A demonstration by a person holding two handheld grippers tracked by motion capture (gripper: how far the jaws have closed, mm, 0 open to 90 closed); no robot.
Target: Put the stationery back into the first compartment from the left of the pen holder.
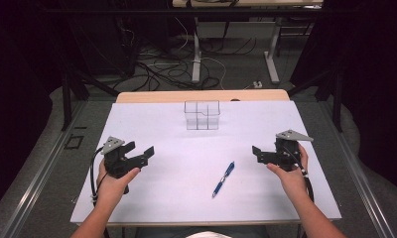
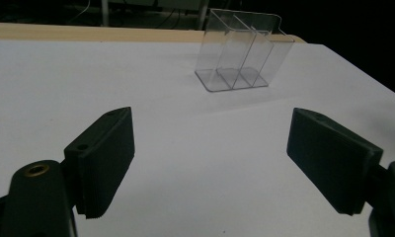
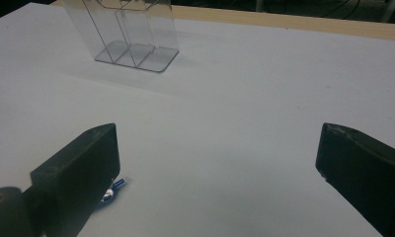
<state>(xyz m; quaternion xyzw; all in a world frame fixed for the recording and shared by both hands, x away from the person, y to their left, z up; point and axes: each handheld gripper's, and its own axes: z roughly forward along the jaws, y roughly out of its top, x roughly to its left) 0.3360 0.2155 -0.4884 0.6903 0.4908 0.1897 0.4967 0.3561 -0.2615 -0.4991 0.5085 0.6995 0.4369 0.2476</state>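
Note:
A blue pen lies slanted on the white table top, right of the middle and near the front. Its tip peeks out beside the left jaw in the right gripper view. A clear plastic holder with several compartments stands upright and empty at the back middle; it also appears ahead in the left gripper view and the right gripper view. My left gripper is held at the left, open, nothing between its jaws. My right gripper is at the right, open and empty.
A wooden table edge runs behind the white top. Beyond it are table legs and loose cables on the floor. A cable trails from the left gripper past the wrist.

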